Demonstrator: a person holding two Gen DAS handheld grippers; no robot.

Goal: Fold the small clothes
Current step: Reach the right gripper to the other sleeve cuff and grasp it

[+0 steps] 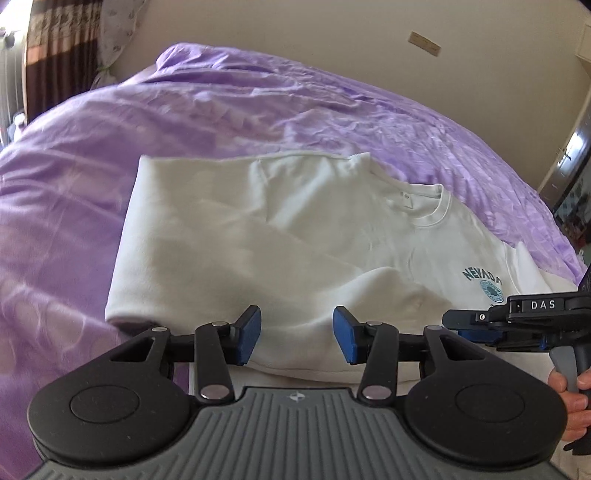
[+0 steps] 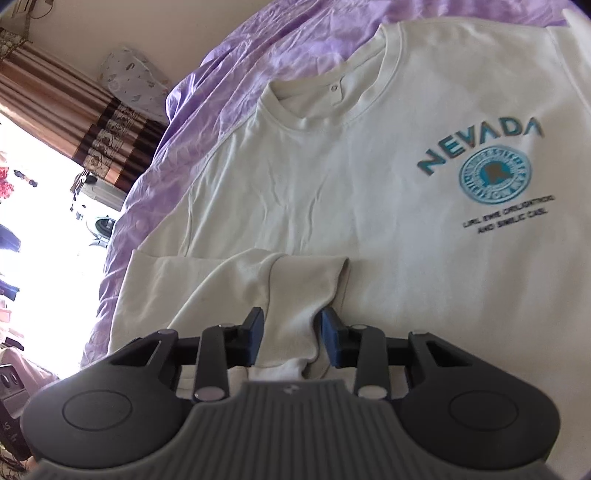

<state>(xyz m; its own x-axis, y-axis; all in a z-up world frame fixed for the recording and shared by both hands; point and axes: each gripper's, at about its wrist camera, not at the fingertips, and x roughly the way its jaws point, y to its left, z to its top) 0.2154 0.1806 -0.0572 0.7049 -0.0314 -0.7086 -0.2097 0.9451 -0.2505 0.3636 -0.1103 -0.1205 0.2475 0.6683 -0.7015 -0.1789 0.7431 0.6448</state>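
A white sweatshirt (image 1: 258, 236) with a teal NEVADA print (image 2: 480, 147) lies on a purple bedspread (image 1: 258, 103). One side of it is folded over the body. My left gripper (image 1: 296, 338) is open and empty just above the folded part's near edge. My right gripper (image 2: 291, 336) has the sleeve cuff (image 2: 306, 291) between its blue pads (image 2: 255, 336), jaws partly apart, cloth bunched between them. The right gripper also shows at the right edge of the left wrist view (image 1: 480, 325), held by a hand (image 1: 570, 398).
A beige wall (image 1: 295, 33) stands behind the bed. A striped brown curtain (image 2: 74, 122) and a bright window (image 2: 37, 221) are to the left. A patterned pillow (image 2: 136, 77) leans at the bed's head. A door frame (image 1: 569, 155) is at the right.
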